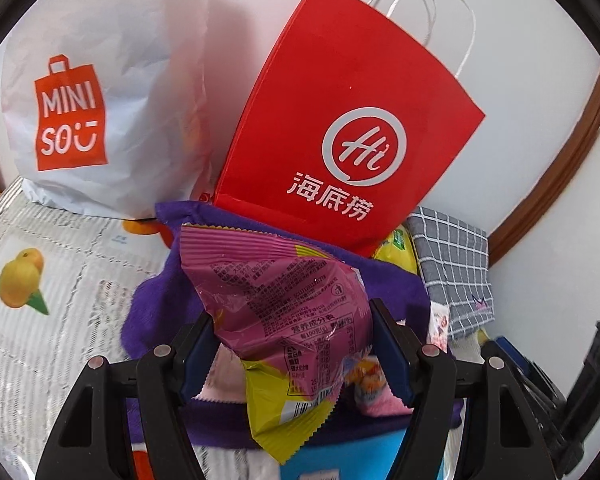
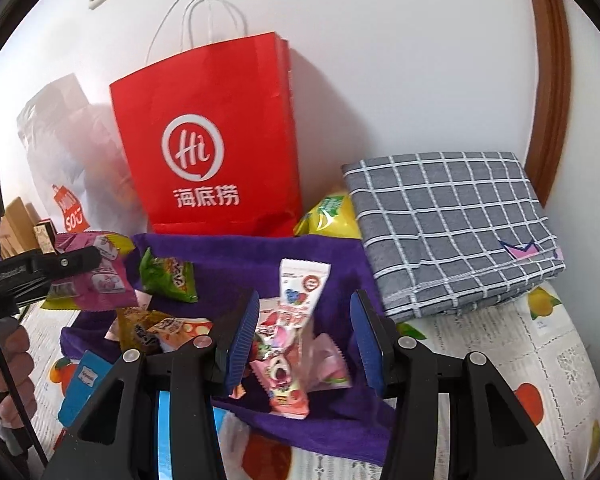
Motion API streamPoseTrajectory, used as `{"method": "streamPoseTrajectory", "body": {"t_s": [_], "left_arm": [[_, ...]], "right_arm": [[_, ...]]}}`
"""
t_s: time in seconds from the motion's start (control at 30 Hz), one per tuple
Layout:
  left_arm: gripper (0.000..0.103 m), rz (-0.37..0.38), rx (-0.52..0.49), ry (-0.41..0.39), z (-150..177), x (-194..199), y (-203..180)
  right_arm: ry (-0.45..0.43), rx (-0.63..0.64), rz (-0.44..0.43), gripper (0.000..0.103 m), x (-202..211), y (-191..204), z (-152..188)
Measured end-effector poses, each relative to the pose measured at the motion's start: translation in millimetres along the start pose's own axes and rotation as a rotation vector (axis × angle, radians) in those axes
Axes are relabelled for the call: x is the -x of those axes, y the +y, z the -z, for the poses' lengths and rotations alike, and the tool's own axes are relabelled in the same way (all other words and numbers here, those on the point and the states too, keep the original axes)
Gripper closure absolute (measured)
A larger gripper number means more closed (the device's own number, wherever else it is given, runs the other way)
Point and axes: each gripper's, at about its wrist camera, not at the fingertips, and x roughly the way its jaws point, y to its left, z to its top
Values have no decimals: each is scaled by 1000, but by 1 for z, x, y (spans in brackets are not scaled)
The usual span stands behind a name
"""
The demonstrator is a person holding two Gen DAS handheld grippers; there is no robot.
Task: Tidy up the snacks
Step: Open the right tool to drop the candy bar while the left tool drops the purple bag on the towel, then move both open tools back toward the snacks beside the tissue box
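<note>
My left gripper [image 1: 290,316] is shut on a magenta snack bag [image 1: 284,300] with a yellow-green end, held above a purple cloth [image 1: 156,300]. The right wrist view shows the same left gripper [image 2: 72,264] and bag [image 2: 96,284] at the left, above the cloth's far corner. My right gripper [image 2: 306,296] hovers open over the purple cloth [image 2: 340,272]. A white-and-pink strawberry packet [image 2: 296,316] lies between its fingers, close to the left pad and apart from the right one. More loose snacks lie there: a green packet [image 2: 168,276], an orange packet [image 2: 156,330] and small pink wrappers [image 2: 332,360].
A red paper bag [image 1: 348,120] and a white MINISO bag [image 1: 100,92] stand against the wall. A folded grey checked cloth [image 2: 452,232] lies at the right, a yellow-green bag [image 2: 332,216] behind it. A blue packet [image 2: 84,376] lies on the fruit-print tablecloth [image 2: 520,360]. A hand [image 2: 12,360] grips the left handle.
</note>
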Motion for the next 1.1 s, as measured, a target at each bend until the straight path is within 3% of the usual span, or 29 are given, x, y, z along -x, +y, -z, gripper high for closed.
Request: {"method": "streamPoseTrajectory", "body": {"t_s": [0.3,0.6,0.87,1.1], "left_arm": [[34,-19,-10,74,3,-34,-6],[30,3,7,145,1,-44,-1],[16,-6,-27,127,1,-25,-7],[15,5,-20,78,4,15,5]], "right_arm": [[13,-29,24,56,-4,-12,0],[5,-11,34,56,-2,-6,0],[8,2,38,56,-2,0,2],[2,21,30,56,-1,9,3]]}}
